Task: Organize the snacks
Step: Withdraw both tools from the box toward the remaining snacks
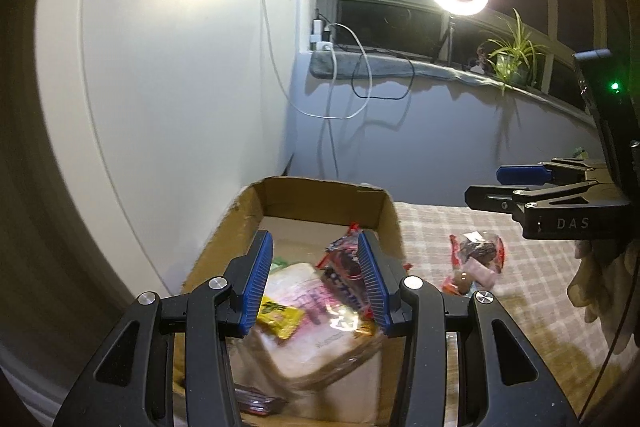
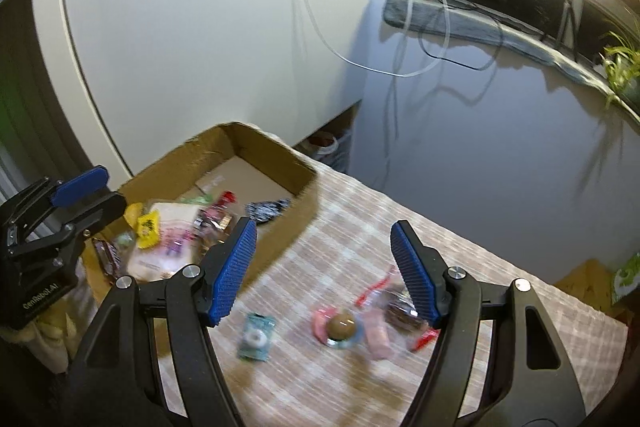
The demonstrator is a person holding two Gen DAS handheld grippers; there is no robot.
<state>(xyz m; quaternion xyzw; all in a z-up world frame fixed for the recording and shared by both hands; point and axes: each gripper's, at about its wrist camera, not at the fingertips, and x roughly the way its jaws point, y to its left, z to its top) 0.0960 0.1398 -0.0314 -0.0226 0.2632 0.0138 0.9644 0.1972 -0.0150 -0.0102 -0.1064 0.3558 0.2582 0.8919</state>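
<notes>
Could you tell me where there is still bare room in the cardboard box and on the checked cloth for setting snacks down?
The cardboard box is bare along its far wall; its near half is heaped with packets. The checked cloth lies bare between the box and the loose snacks, which crowd its near part.

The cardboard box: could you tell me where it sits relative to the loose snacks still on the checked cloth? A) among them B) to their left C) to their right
B: in the right wrist view the cardboard box stands left of the loose snacks on the checked cloth.
</notes>
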